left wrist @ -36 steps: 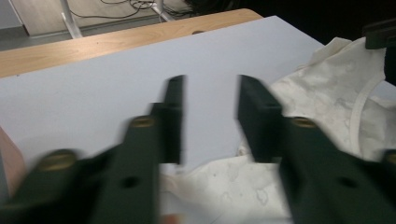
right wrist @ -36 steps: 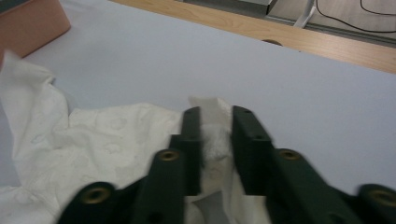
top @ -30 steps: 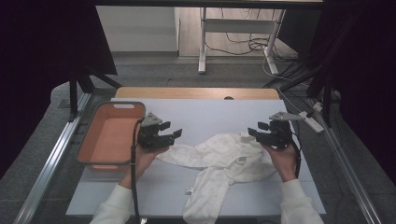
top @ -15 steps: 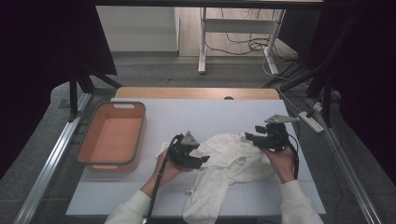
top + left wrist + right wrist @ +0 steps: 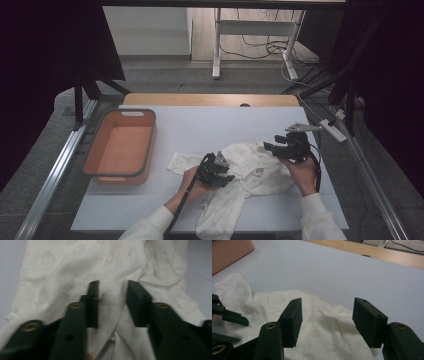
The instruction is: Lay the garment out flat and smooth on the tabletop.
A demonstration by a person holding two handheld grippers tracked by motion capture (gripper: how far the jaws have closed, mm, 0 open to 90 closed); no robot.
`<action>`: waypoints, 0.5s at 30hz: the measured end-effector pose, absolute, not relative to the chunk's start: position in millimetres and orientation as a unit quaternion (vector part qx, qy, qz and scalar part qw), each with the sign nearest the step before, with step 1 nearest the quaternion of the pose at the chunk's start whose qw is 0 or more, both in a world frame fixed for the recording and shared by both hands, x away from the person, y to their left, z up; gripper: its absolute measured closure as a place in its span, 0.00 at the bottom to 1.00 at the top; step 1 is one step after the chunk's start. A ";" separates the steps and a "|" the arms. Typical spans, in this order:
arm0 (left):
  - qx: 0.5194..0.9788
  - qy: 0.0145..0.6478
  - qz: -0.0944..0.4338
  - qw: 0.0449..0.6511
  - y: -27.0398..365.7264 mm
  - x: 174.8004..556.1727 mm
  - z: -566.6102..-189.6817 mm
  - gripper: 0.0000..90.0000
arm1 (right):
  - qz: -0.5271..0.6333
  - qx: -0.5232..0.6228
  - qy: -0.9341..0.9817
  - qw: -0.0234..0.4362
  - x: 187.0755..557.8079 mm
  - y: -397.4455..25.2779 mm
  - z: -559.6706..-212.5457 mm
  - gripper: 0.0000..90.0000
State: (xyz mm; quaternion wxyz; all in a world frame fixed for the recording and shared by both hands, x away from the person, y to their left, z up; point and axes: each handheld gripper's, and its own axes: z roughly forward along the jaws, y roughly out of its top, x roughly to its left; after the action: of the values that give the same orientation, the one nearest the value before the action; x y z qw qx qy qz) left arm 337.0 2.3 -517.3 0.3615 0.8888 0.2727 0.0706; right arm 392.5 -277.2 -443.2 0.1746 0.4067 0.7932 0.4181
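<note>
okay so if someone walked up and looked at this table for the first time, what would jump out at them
Most likely the crumpled white garment sprawled across the near middle of the pale table, with both hand-held grippers at it. The left gripper hovers with open jaws over a stitched seam, and the right gripper stands open at the cloth's right edge. An orange bin sits at the table's left.

Garment [image 5: 250, 172] mid-table [image 5: 210, 125], bin [image 5: 120, 150] to its left, left gripper [image 5: 222, 172] on it, right gripper [image 5: 272, 147] over its right edge.
</note>
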 end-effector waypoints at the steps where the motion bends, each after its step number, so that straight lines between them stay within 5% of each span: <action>1: 0.886 0.276 0.069 0.365 3.4 337.3 -517.2 0.80 | 0.418 0.406 0.793 0.176 392.4 -277.2 -443.0 0.46; 3: 0.884 0.279 0.069 0.369 4.9 337.8 -516.7 0.91 | 0.418 0.407 0.793 0.176 392.3 -277.4 -442.9 0.46; 15: 0.845 0.307 0.063 0.433 41.0 345.1 -490.4 0.95 | 0.416 0.409 0.793 0.176 392.8 -280.5 -443.9 0.45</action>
State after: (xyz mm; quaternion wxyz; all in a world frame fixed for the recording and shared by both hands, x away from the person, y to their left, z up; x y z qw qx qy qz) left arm 345.1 41.0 -490.4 0.4328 0.8453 0.3069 0.0633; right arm 392.8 -280.5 -443.9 0.1759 0.4094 0.7927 0.4160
